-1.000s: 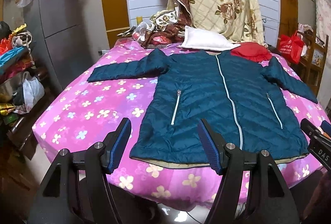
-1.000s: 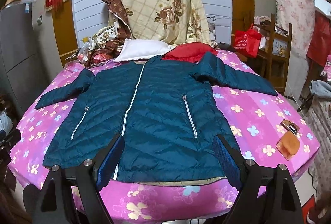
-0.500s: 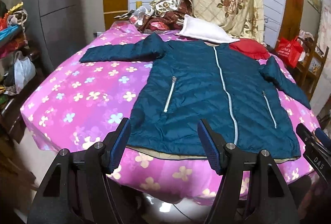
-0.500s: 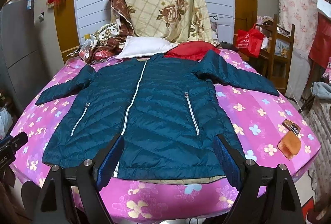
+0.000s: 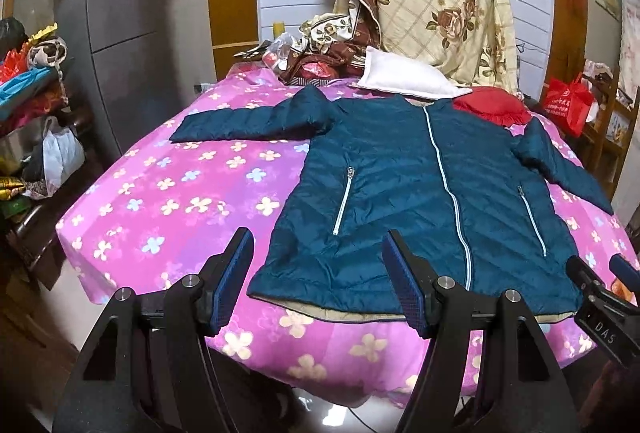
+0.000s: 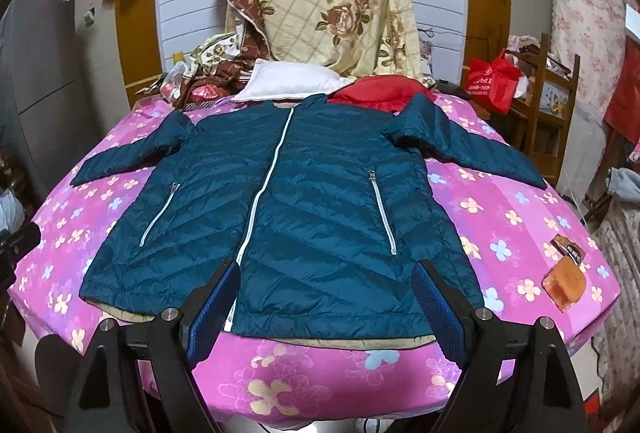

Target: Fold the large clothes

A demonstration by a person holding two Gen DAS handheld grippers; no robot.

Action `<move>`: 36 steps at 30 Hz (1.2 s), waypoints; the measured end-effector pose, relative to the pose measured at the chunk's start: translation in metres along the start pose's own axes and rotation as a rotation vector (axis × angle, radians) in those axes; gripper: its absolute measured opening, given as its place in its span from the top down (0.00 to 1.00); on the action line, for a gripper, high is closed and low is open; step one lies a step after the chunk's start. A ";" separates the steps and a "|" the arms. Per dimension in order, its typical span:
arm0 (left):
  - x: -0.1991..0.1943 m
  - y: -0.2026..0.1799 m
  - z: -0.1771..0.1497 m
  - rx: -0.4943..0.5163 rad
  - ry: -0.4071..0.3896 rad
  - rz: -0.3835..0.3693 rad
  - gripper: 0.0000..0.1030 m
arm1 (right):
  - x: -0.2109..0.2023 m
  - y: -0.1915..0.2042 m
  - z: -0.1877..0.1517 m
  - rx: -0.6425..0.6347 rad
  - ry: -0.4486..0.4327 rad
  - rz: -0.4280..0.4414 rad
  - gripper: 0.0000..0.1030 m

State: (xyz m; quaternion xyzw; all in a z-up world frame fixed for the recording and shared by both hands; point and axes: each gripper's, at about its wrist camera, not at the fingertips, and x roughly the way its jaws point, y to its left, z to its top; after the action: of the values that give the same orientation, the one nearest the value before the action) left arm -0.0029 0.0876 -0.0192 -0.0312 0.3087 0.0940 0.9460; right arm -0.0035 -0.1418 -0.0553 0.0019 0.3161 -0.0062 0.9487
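Observation:
A dark teal quilted jacket [image 5: 400, 189] lies flat, front up and zipped, on a pink flowered bed [image 5: 168, 201], with both sleeves spread out sideways. It also fills the middle of the right wrist view [image 6: 304, 209]. My left gripper [image 5: 318, 265] is open and empty, just short of the hem's left corner. My right gripper [image 6: 326, 297] is open and empty, hovering at the hem near the zip's lower end. The right gripper's tip also shows at the right edge of the left wrist view [image 5: 600, 293].
A white pillow [image 6: 288, 87], a red garment [image 6: 380, 93] and a floral quilt [image 6: 332, 5] sit at the bed's far end. An orange pouch [image 6: 564, 273] lies on the bed's right edge. A grey fridge [image 5: 120, 13] and cluttered shelves stand left; a wooden chair [image 6: 552, 105] stands right.
Both grippers have shifted slightly along the bed's near edge; the left view dipped, then rose again. The jacket has not moved. Both jaws stay open.

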 end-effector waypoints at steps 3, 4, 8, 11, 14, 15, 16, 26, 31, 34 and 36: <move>0.001 0.000 0.000 0.006 0.005 -0.002 0.35 | 0.000 0.004 -0.001 -0.013 -0.002 0.000 0.17; 0.001 0.000 0.000 0.004 0.005 -0.002 0.35 | 0.000 0.005 -0.002 -0.016 -0.001 0.001 0.17; 0.001 0.000 -0.001 0.005 0.006 -0.003 0.35 | 0.003 0.007 -0.003 -0.021 0.007 0.002 0.17; 0.002 0.000 -0.002 0.007 0.009 -0.004 0.35 | 0.005 0.008 -0.003 -0.024 0.012 0.002 0.17; 0.003 0.000 -0.004 0.012 0.011 -0.002 0.35 | 0.005 0.008 -0.004 -0.026 0.015 0.003 0.17; 0.004 0.000 -0.004 0.013 0.013 -0.001 0.35 | 0.006 0.008 -0.004 -0.025 0.016 0.003 0.17; 0.006 0.000 -0.004 0.013 0.017 -0.003 0.35 | 0.006 0.008 -0.004 -0.023 0.017 0.003 0.17; 0.016 0.003 -0.005 0.010 0.053 -0.006 0.35 | 0.011 0.011 -0.008 -0.029 0.028 0.007 0.17; 0.029 0.017 0.002 -0.017 0.092 -0.049 0.35 | 0.018 0.015 -0.003 -0.045 0.042 0.026 0.17; 0.049 0.044 0.020 -0.069 0.109 -0.065 0.35 | 0.031 0.021 0.014 -0.057 0.049 0.053 0.17; 0.065 0.064 0.034 -0.114 0.122 -0.065 0.35 | 0.043 0.026 0.026 -0.061 0.066 0.087 0.17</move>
State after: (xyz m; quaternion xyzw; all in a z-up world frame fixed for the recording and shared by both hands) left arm 0.0559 0.1643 -0.0300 -0.1004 0.3587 0.0788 0.9247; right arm 0.0472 -0.1166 -0.0600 -0.0131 0.3469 0.0448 0.9368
